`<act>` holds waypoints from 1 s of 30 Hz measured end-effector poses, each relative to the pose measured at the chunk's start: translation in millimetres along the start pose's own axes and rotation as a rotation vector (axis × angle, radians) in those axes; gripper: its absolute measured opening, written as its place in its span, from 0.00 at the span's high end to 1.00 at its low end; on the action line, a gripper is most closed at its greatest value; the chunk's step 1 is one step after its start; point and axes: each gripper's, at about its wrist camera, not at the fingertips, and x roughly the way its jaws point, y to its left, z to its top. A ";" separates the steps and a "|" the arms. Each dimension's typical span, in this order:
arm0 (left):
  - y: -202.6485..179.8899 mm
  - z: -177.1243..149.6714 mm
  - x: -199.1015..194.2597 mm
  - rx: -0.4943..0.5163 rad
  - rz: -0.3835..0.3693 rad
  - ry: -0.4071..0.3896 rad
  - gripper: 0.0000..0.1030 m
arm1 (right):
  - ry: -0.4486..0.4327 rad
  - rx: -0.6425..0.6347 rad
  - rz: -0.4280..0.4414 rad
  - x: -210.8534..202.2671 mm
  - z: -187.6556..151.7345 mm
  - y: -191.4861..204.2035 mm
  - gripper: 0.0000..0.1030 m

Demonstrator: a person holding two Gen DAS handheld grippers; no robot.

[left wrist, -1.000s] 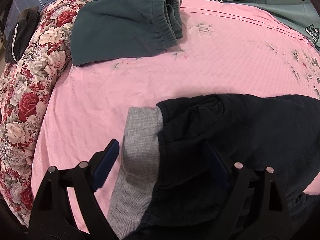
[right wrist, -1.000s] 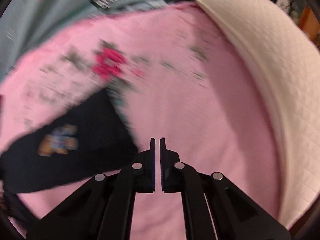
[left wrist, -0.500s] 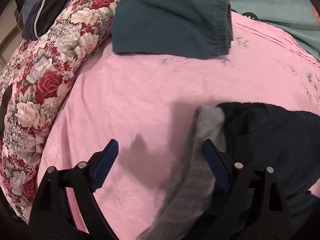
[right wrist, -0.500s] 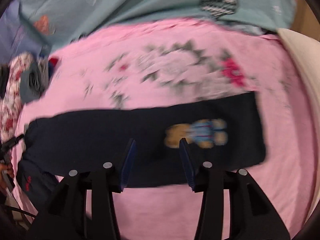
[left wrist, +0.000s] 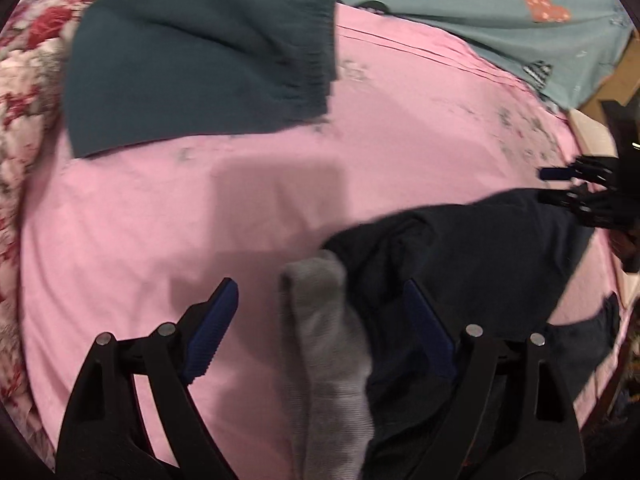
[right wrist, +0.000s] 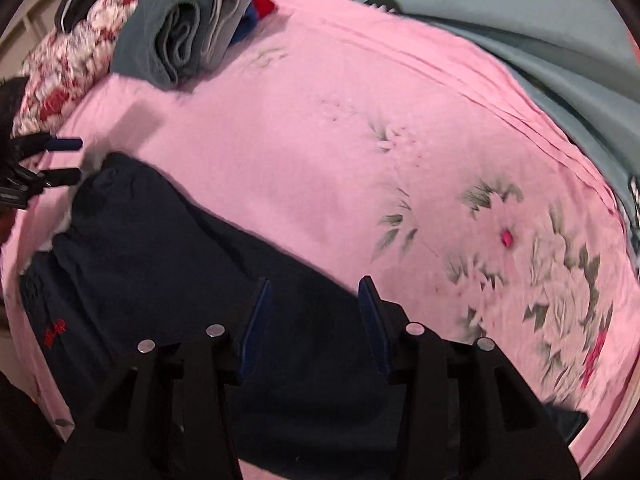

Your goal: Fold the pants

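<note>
Fingers of the left gripper [left wrist: 316, 320] stand wide apart and grip nothing, straddling the grey waistband [left wrist: 324, 344] of the navy pants [right wrist: 168, 280], probably lined up to pinch that end. Right gripper [right wrist: 314, 320] has just been opening and is now half open over the middle of the same pants, cloth below its blue pads but not clamped. Pants lie stretched along the near edge of the pink bedsheet [right wrist: 320, 140], likely laid flat for folding. Beyond them sit already folded teal pants [left wrist: 200, 60] beside a floral pillow [left wrist: 28, 60]
</note>
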 end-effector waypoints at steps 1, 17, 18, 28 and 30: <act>-3.5 0.3 2.6 0.027 -0.015 0.011 0.21 | 0.019 -0.016 0.001 0.1 -3.1 4.0 0.56; 8.8 11.2 27.0 0.105 -0.083 0.067 0.66 | 0.104 -0.099 0.043 19.7 9.2 9.5 0.88; 8.3 13.0 25.5 0.100 -0.090 0.060 0.69 | 0.102 -0.110 0.026 18.2 9.2 11.2 0.90; 1.0 10.5 -17.6 0.165 -0.072 -0.032 0.88 | -0.023 -0.125 0.006 -57.7 -3.7 22.4 0.96; -2.7 7.3 -32.0 0.177 -0.073 -0.064 0.88 | -0.062 -0.156 -0.011 -83.3 -15.9 32.6 0.96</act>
